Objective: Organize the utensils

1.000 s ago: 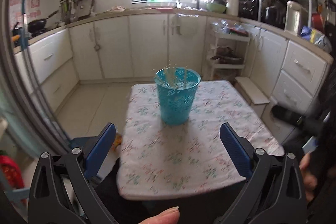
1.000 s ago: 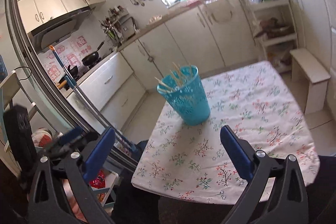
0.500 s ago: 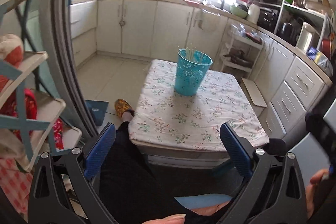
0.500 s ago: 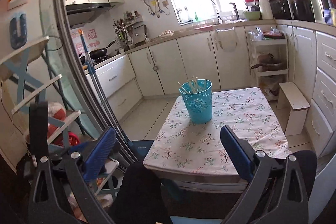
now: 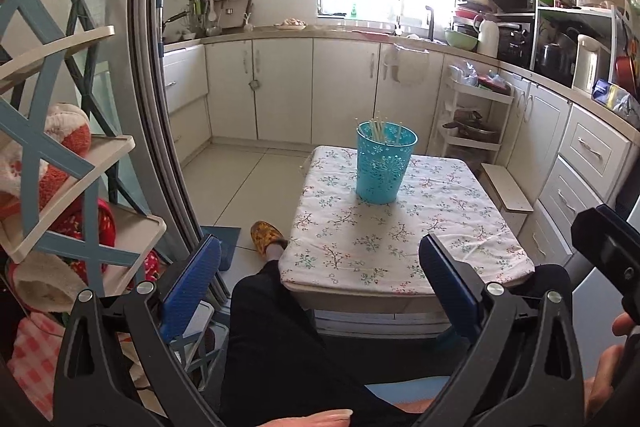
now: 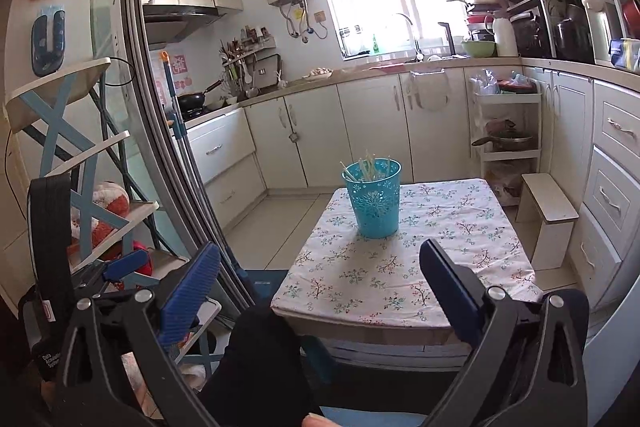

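I hold my left gripper (image 5: 320, 267) and right gripper (image 6: 320, 267) spread wide and empty, well short of the perforated turquoise plastic cup (image 5: 385, 163) of pale chopsticks (image 6: 370, 165) standing upright on the floral-clothed low table (image 5: 400, 247).

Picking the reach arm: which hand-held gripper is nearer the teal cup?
Cannot tell; roughly equal. Both the left hand-held gripper and the right sit open, back off the table's near edge, with the teal cup far ahead.

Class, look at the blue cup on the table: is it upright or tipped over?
Upright. The blue cup stands on its base on the floral tablecloth, rim upward, with sticks poking out the top.
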Demonstrator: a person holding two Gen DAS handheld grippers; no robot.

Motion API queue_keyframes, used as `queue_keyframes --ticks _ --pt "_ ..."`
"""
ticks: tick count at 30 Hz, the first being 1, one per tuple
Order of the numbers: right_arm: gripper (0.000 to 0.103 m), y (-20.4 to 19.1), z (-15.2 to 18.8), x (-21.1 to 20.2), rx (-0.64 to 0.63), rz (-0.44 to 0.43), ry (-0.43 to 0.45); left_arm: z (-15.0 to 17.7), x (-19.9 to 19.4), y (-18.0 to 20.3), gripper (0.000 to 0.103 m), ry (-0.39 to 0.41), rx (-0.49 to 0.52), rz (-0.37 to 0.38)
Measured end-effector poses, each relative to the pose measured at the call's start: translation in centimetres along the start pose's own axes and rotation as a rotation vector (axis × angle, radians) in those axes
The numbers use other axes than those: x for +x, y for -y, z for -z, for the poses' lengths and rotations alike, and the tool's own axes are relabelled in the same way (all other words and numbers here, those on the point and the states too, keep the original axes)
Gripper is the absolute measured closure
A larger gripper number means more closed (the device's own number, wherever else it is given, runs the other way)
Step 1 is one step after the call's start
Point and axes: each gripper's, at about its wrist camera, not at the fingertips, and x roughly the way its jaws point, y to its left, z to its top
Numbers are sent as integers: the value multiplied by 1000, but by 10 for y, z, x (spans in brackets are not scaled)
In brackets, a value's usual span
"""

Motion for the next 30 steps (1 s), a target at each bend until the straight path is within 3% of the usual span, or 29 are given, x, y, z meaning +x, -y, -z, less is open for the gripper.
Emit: queue_keyframes --ticks 11,14,18,25,30 --pt "7 -3 0 -5 -5 -1 -9 -2 -6 6 8 3 19 11" --pt "7 -5 0 -5 -11 -1 -12 0 -14 6 8 51 17 43" --pt "7 -10 0 0 -30 -6 -35 1 -19 11 8 85 48 28" --pt "7 -5 0 -4 -12 18 -6 4 6 12 8 -12 48 28" --pt "7 2 -2 -2 -3 41 27 7 30 16 12 -86 47 88"
